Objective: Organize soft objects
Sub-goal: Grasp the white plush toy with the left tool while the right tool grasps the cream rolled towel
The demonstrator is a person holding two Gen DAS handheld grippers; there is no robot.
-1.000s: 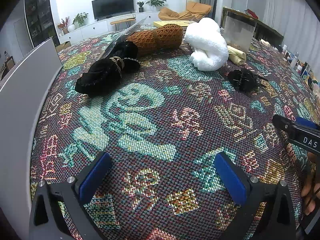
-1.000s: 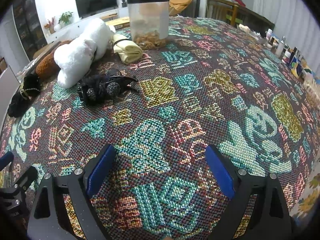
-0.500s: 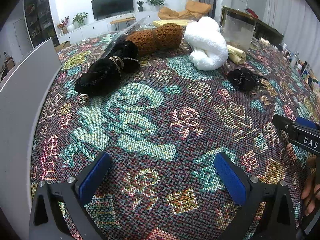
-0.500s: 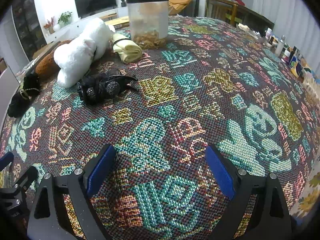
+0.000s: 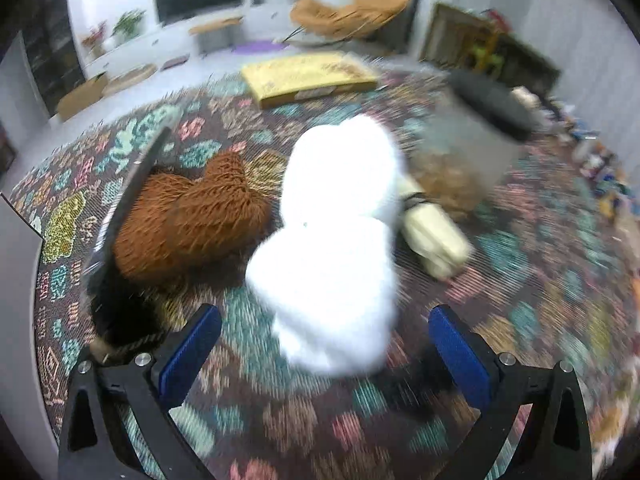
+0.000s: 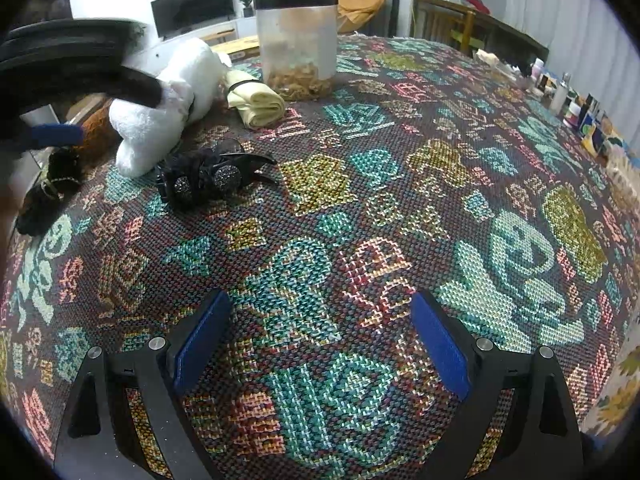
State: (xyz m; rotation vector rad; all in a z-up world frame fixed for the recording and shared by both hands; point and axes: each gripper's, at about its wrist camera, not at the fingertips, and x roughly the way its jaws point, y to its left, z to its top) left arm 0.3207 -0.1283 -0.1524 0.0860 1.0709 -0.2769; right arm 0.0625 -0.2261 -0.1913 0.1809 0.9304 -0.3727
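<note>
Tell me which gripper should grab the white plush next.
Left. The left gripper is open right in front of the white plush; the right gripper sits open over bare tablecloth, far from it.

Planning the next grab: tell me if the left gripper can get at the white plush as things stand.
Probably yes. The left gripper is open, the white plush lies straight ahead between its fingers, and nothing sits between them.

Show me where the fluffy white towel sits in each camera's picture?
Left wrist view: white towel fills the centre, just ahead of the open left tool.
Right wrist view: it lies upper left.
Shared landmark: the yellow roll beside it.
</note>
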